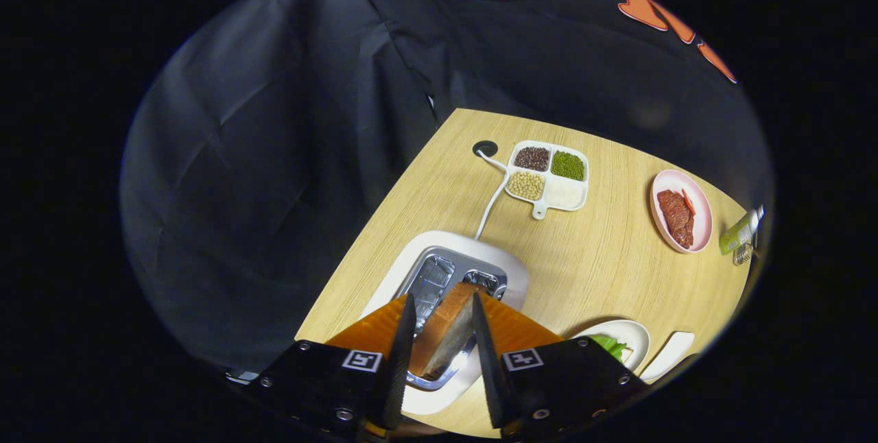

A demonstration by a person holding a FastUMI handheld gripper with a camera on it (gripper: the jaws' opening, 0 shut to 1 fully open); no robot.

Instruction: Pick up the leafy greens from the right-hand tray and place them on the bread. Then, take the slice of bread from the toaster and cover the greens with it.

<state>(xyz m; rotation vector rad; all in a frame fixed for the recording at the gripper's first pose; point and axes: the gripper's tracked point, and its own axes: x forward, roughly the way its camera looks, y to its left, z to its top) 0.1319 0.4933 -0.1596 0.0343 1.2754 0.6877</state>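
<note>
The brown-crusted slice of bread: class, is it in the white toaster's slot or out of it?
Cannot tell fully: the brown-crusted slice of bread stands between the gripper fingers, directly over the white toaster slot, its lower end hidden.

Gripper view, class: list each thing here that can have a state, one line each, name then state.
gripper: fingers closed on the bread slice, one on each face
bread slice: upright, between the fingers, above the toaster slot
toaster: cord attached
divided dish: three compartments filled, one bare
pink plate: holds meat
white plate: holds leafy greens
</note>
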